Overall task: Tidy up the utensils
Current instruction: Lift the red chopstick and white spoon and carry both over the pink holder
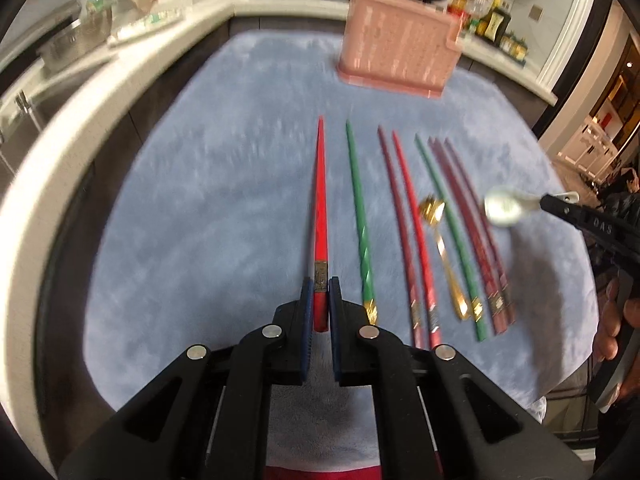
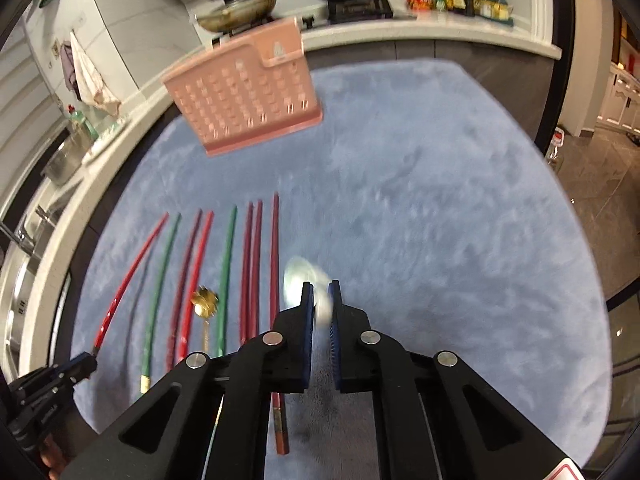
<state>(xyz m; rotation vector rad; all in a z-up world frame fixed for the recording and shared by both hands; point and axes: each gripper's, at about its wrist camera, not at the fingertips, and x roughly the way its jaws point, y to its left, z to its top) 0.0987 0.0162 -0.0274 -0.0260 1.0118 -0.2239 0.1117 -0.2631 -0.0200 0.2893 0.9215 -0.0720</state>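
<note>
Your left gripper (image 1: 320, 300) is clamped on the thick end of a bright red chopstick (image 1: 320, 200), whose tip points away toward the pink perforated plastic utensil basket (image 1: 394, 56). Your right gripper (image 2: 321, 304) is pinched tight on a silver metal spoon (image 2: 304, 280); in the left wrist view its bowl sticks out past the fingertips, on the near right of the basket. Both stand over a table covered with a fluffy pale blue cloth (image 1: 200, 200). On that cloth, nearer to you than the basket, the other utensils lie in a row side by side with their tips toward it: a green twisted chopstick (image 1: 360, 216) just beside the held red one, then a dark red chopstick (image 1: 396, 220) and a red chopstick (image 1: 412, 224) close together, a gold metal spoon with a flower-shaped bowl (image 1: 440, 248), another green chopstick (image 1: 448, 232), and a pair of maroon chopsticks (image 1: 472, 232) touching each other. The basket stands upright at the far side of the cloth. Behind the basket, a white kitchen counter (image 1: 288, 8) carries pans and bottles.
</note>
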